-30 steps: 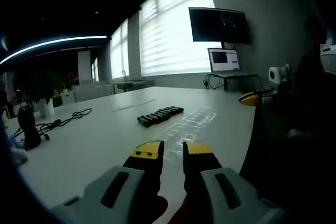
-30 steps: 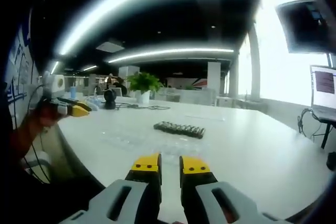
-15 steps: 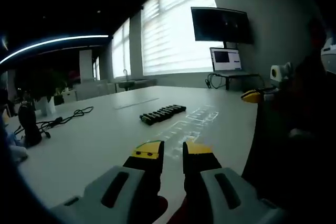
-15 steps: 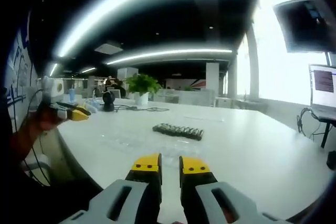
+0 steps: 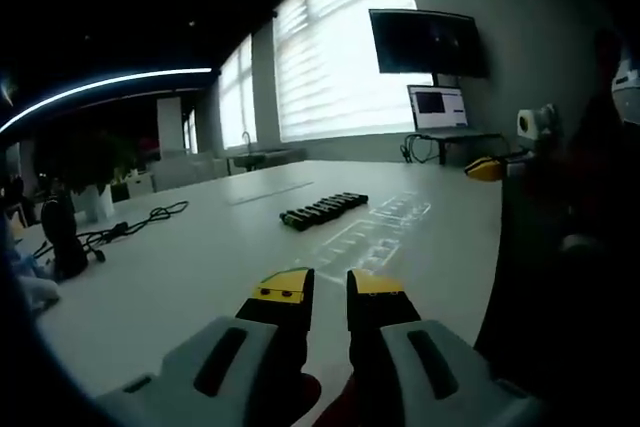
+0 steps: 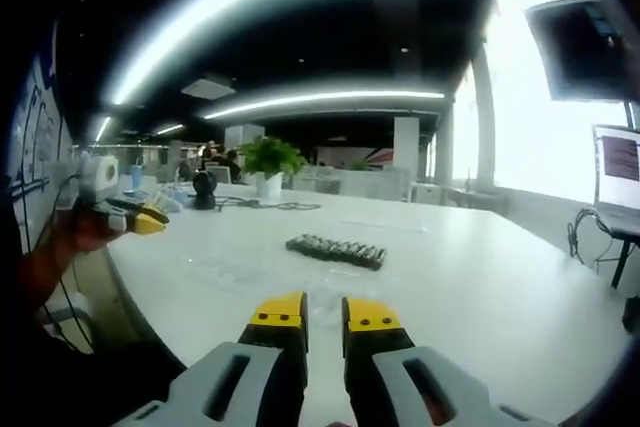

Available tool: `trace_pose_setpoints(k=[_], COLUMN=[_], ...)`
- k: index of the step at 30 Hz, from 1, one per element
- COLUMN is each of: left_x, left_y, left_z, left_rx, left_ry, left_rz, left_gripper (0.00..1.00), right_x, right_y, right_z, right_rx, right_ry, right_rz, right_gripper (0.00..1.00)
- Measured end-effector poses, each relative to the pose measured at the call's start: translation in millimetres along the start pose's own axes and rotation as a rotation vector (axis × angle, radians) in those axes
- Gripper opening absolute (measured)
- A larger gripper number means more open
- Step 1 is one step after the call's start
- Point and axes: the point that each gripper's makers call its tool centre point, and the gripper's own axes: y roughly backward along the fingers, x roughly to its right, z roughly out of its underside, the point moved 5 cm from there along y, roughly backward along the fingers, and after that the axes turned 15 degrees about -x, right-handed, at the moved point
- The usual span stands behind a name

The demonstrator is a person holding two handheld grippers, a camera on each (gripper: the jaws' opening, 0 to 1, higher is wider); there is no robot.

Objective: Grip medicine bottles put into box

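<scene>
Both tongs (image 5: 329, 285) (image 6: 324, 311) level above table (image 6: 480, 287), jaws near-closed

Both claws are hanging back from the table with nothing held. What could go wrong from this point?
1. The bottles lie packed in one tight dark row, so a claw may catch two at once or knock the neighbours.
2. The clear box barely stands out from the white table, so a drop could miss a compartment.
3. Left claw and right claw have narrow gaps; they likely need opening wider before reaching in.
</scene>
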Motion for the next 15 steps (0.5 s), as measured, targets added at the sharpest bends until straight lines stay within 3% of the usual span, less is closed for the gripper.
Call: trace_pose_setpoints(k=[15], left_x=[-19.3], left_y=[-9.2], left_z=[19.6], left_rx=[-0.02], left_ry=[0.061], left_rz=[-0.004], left_gripper=[0.08], right_x=[16.3], right_y=[-21.6], right_z=[-23.4], right_rx=[-0.023], right_ry=[0.009], right_rz=[0.021], right_gripper=[0.1])
